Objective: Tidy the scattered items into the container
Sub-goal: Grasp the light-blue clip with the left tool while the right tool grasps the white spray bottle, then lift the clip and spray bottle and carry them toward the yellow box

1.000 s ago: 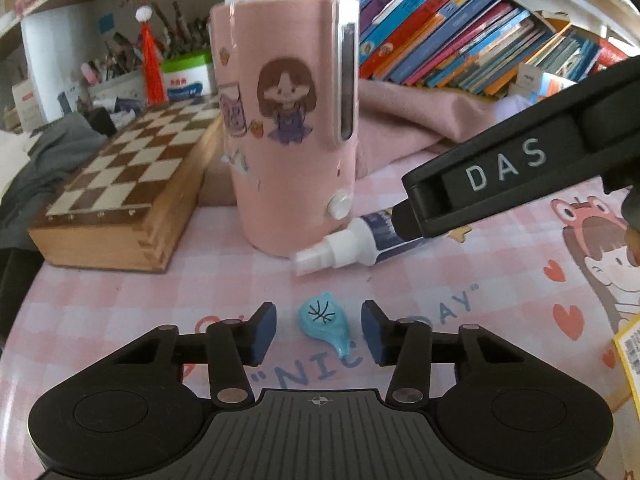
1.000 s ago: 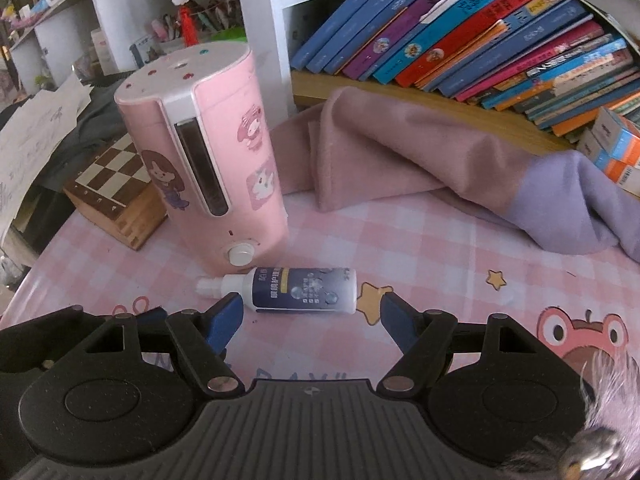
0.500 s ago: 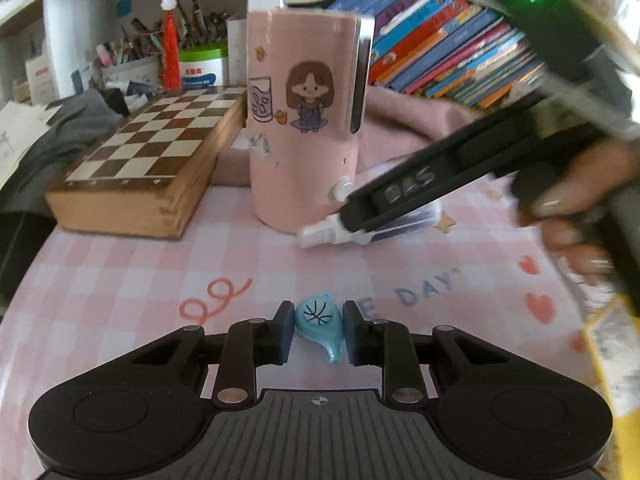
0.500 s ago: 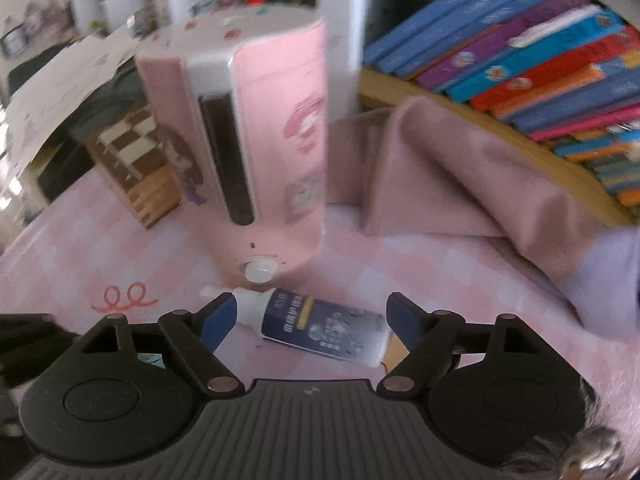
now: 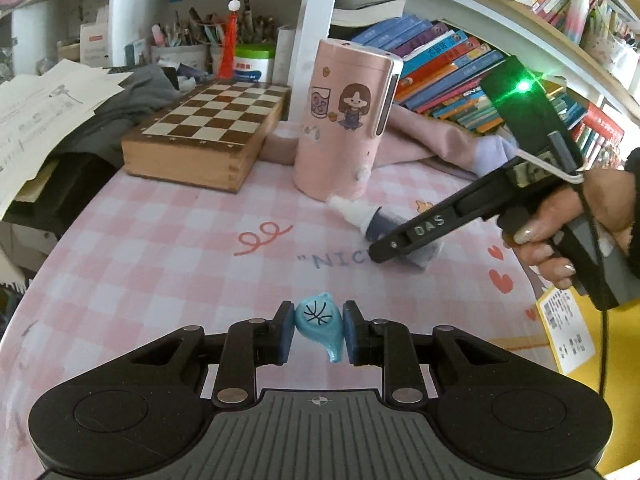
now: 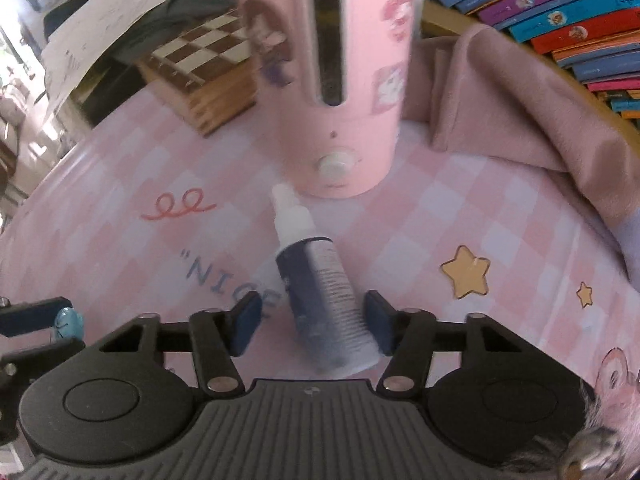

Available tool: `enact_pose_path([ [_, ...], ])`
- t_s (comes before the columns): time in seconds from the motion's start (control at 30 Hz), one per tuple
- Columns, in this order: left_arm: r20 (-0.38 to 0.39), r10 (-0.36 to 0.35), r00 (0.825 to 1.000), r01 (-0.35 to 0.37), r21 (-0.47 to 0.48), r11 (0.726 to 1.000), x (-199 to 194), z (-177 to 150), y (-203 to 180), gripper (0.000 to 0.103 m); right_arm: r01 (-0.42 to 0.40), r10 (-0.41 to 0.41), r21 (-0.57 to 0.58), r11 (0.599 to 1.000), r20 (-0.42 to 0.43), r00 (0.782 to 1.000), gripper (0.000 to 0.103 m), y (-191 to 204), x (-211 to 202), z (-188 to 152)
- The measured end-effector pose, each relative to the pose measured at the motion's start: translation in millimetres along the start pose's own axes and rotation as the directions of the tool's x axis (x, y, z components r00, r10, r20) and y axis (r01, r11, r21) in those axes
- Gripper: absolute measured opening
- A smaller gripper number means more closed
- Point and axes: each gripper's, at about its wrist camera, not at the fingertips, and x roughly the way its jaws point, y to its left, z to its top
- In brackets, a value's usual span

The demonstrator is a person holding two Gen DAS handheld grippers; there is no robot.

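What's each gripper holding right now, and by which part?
Left gripper: shut on the blue charm, pinched across its round body. Right gripper: jaws closing around the spray bottle's lower body, not yet gripping.

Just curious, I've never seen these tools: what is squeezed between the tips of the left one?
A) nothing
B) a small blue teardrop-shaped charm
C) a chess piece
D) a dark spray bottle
B: the left gripper has its pads pressed on both sides of the small blue teardrop-shaped charm.
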Motion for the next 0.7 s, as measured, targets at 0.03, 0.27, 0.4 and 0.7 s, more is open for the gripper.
enact_pose_path([
  [0.03, 0.004, 0.000, 1.000, 0.000, 0.003, 1.000, -4, -1, -1, 0.024, 0.004, -0.004, -0.002, 1.000, 0.005, 1.000, 0.054, 2, 1, 0],
  [0.27, 0.040, 0.007, 0.999, -0.007, -0.005, 1.000, -25, -2, -1, 0.024, 0.015, -0.015, 0.008, 1.000, 0.043, 0.999, 0.034, 11, 4, 4],
  [0.4, 0.048, 0.010, 0.999, -0.010, -0.012, 1.000, -34, -2, 1, 0.024, 0.014, -0.015, 0.027, 1.000, 0.030, 0.999, 0.030, 18, 0, -2],
  [0.7, 0.093, -0.001, 0.996, 0.001, 0.005, 1.000, -58, 1, -1, 0.024, 0.037, -0.045, 0.095, 0.995, 0.087, 0.995, 0.030, 39, -29, -23],
])
